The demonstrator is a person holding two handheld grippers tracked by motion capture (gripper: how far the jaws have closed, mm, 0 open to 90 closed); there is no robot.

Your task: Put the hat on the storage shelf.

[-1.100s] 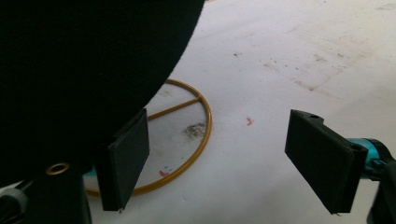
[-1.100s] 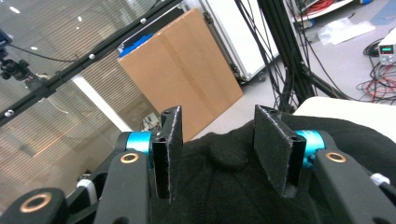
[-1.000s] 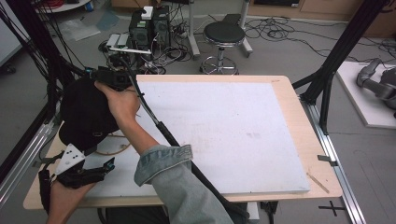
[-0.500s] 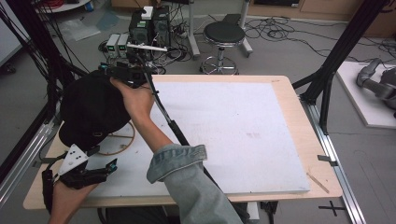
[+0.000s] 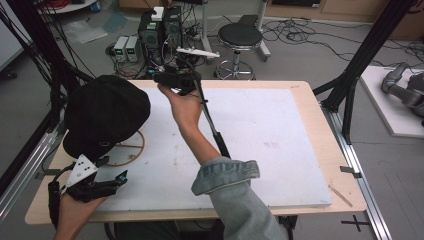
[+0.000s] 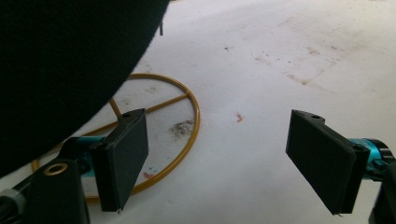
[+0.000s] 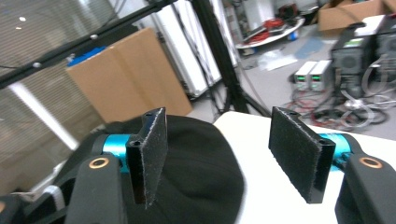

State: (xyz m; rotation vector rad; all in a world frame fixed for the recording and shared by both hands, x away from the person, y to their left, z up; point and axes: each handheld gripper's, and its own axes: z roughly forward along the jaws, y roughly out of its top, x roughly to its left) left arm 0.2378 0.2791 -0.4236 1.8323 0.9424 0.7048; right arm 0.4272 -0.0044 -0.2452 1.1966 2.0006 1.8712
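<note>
1. A black hat [image 5: 102, 120] is sitting on a gold wire stand [image 5: 131, 148] at the left side of the white worktop [image 5: 280, 135]; its crown is draping over the stand's upper part, which is hidden, so the hat is apparently being carried by the stand and not lying flat
2. The right claw [image 5: 169, 80] is hovering in the air by the far edge of the worktop, apart from the hat; its jaws are standing wide apart with nothing between them, and in the right gripper view the hat [image 7: 196, 172] is lying beyond and below them, untouched
3. The left claw [image 5: 107, 184] is waiting low at the near left corner, jaws also spread wide and gripping nothing; the left gripper view is showing the stand's ring base [image 6: 187, 135] just ahead, so it is probably placed to steady the stand or take the brim if needed
</note>
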